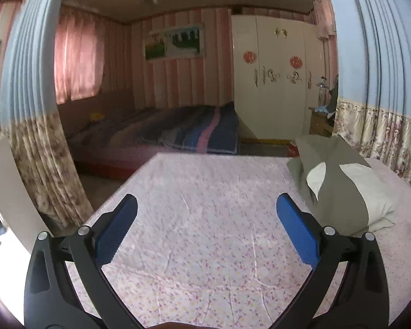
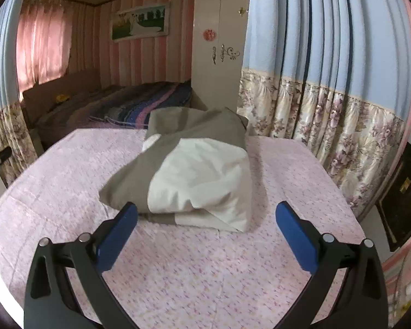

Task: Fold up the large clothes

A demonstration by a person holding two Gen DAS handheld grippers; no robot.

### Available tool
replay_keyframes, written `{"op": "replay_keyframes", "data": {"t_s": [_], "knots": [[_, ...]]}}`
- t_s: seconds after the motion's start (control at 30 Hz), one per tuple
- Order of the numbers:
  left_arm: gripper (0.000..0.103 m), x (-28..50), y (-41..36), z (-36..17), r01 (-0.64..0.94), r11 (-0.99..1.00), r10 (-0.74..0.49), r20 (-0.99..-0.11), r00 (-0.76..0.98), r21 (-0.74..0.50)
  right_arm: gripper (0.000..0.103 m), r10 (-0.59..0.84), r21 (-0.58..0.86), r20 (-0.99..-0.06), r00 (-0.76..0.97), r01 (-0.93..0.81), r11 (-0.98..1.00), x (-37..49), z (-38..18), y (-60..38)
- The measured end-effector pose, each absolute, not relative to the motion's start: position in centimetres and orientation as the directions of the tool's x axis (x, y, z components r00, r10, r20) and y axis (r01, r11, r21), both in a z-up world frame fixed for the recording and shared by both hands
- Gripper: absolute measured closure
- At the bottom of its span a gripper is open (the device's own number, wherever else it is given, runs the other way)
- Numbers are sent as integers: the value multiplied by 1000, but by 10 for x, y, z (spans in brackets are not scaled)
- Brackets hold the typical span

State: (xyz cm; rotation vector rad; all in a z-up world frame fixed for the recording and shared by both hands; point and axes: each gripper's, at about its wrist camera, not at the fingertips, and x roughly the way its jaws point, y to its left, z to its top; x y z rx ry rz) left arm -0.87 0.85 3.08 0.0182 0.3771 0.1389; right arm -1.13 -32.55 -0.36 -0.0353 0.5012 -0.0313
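A large olive-grey and cream cloth (image 2: 194, 170) lies bundled in loose folds on the pink flowered sheet (image 2: 194, 274) of the near bed. In the left wrist view the cloth (image 1: 348, 181) is at the right. My right gripper (image 2: 207, 213) is open and empty, its blue pads just in front of the cloth's near edge. My left gripper (image 1: 207, 205) is open and empty above bare sheet (image 1: 205, 233), to the left of the cloth.
Blue and flowered curtains hang at the left (image 1: 38, 142) and at the right (image 2: 328, 104) of the bed. A second bed with a striped blanket (image 1: 178, 128) and a white wardrobe (image 1: 274, 87) stand behind. A dark cabinet (image 2: 405, 192) is at the far right.
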Motion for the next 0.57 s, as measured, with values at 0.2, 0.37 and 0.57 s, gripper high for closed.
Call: {"op": "replay_keyframes", "data": {"t_s": [0.2, 0.37, 0.57], "knots": [[3, -17, -2, 33, -105, 994, 108, -381, 918, 26, 2, 4, 34, -475, 880, 14, 999, -19, -9, -331], [3, -12, -2, 29, -100, 994, 75, -437, 896, -34, 2, 37, 15, -491, 870, -35, 999, -23, -15, -333], [3, -7, -9, 19, -142, 990, 124, -440, 889, -9, 2, 61, 7, -494, 867, -66, 998, -18, -24, -352]]}}
